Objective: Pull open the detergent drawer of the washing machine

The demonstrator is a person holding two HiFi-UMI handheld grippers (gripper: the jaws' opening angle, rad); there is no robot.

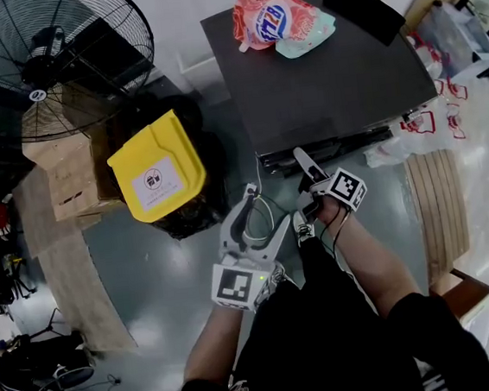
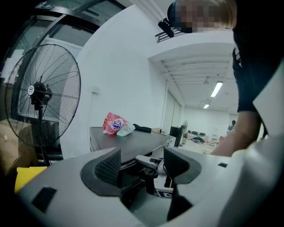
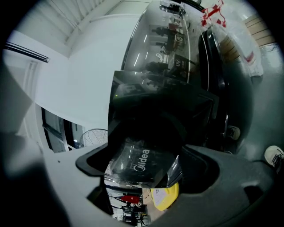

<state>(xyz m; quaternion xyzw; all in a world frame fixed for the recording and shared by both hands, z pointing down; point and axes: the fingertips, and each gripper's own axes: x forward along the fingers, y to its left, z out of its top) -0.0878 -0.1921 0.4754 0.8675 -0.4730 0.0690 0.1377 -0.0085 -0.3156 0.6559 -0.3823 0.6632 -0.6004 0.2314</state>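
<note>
Two grippers are in view, but only the right gripper (image 1: pixel 302 160) is working. Its tips are sitting at the upper front edge of the washing machine (image 1: pixel 328 77). In the right gripper view the glossy dark front of the detergent drawer (image 3: pixel 142 162), carrying the Midea logo, is lying right between its jaws. The jaws are standing wide apart, straddling that front panel. The panel is filling most of the gap but no clear pinch is showing, so I'm reading the gripper as spread round the drawer and gripping nothing yet. The left gripper (image 1: pixel 260 216) is hanging below and behind the right one, jaws also spread, with nothing held between them; only the right gripper and the machine's top are showing beyond its tips.

Handling, as judgement: the drawer front is looking like hard, shiny plastic, so stiff, light and likely slippery for the pads. A pinch on the flat face alone is probably going to slide. The better hold is looking like the panel's edges or the recess behind its lip, with the pads reaching well past the rim. The drawer should be running on a straight slide, so the pull is wanting to go straight back along the jaws' own line; pulling at an angle is risking a jam or the pads peeling off. Some starting resistance from a catch is likely, then easy travel. The machine itself is heavy and unlikely to be shifting. The round glass door (image 3: pixel 168 40) is sitting past the jaw tips, off to one side, not involved
</note>
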